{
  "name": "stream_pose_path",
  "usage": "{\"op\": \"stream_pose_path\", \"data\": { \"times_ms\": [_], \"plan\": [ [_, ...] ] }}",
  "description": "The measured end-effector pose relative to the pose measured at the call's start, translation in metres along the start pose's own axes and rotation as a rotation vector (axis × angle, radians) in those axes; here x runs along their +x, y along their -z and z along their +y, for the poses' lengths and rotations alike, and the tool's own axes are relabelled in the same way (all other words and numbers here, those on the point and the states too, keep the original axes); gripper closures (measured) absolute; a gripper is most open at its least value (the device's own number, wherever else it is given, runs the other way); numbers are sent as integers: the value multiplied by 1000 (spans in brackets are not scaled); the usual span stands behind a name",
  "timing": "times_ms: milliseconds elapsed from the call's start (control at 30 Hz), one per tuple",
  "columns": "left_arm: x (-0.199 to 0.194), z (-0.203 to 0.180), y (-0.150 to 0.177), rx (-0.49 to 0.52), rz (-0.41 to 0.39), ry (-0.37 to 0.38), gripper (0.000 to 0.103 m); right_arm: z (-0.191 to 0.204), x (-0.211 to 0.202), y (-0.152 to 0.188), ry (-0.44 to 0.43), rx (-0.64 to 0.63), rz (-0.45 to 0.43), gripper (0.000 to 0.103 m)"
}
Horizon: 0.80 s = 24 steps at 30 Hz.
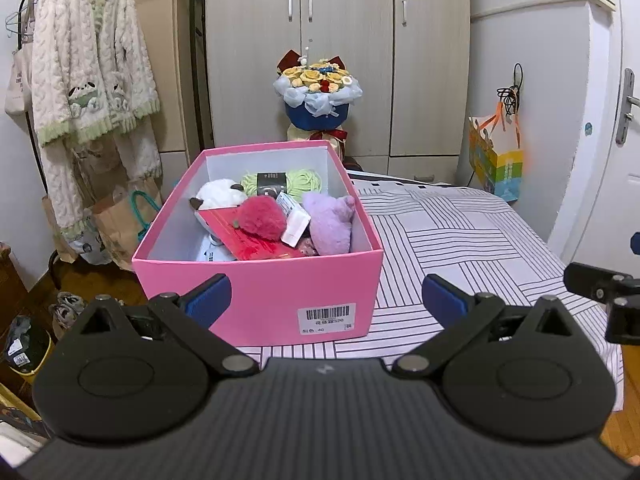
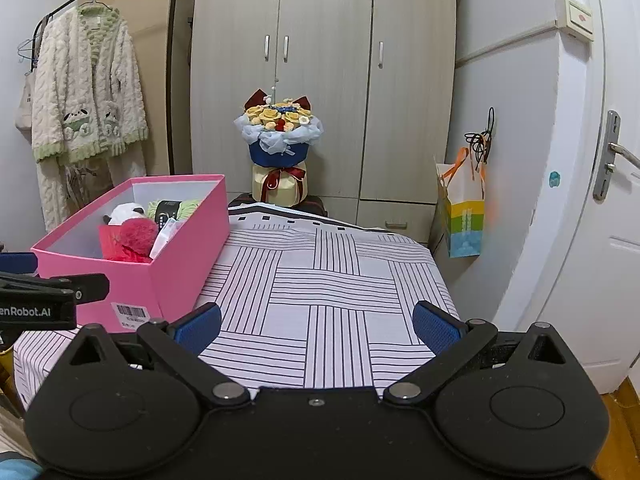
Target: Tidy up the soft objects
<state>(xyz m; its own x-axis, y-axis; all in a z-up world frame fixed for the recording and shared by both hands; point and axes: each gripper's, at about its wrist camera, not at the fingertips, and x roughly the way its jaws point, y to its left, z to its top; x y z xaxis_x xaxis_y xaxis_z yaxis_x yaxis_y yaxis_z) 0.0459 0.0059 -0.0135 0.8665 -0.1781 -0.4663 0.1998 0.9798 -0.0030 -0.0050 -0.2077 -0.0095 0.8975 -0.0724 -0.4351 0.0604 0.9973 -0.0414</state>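
A rectangular pink cardboard box (image 1: 256, 300) with a white lining stands open on the left part of a bed sheet printed with blocks of thin dark stripes (image 2: 332, 288). The soft objects lie packed inside it: a fuzzy crimson heart-shaped plush (image 1: 262, 216), a lilac plush with small ears (image 1: 330, 224), a white plush with dark ear tips (image 1: 218, 196), half buried, and a skein of pale green yarn (image 1: 298, 182) with a black paper band whose print is too small to read. A flat red card (image 1: 240, 236) and a small white packet (image 1: 296, 222) sit among them. The box's front carries a white barcode sticker (image 1: 327, 319) with the number 40.

The left gripper (image 1: 326, 300) hangs before the box with its blue textured pads spread wide and empty. The right gripper (image 2: 316, 322) is likewise spread and empty over bare sheet; in its view the left gripper's side is cut off, reading "enRobot.AI"
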Motion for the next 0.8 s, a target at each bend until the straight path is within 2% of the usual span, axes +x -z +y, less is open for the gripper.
{"op": "stream_pose_path", "data": {
  "times_ms": [267, 800],
  "plan": [
    [-4, -4, 3, 21, -21, -5, 0, -2, -1, 4, 17, 25, -34, 0],
    [-5, -3, 5, 28, -34, -8, 0, -1, -2, 4, 27, 24, -33, 0]
  ]
}}
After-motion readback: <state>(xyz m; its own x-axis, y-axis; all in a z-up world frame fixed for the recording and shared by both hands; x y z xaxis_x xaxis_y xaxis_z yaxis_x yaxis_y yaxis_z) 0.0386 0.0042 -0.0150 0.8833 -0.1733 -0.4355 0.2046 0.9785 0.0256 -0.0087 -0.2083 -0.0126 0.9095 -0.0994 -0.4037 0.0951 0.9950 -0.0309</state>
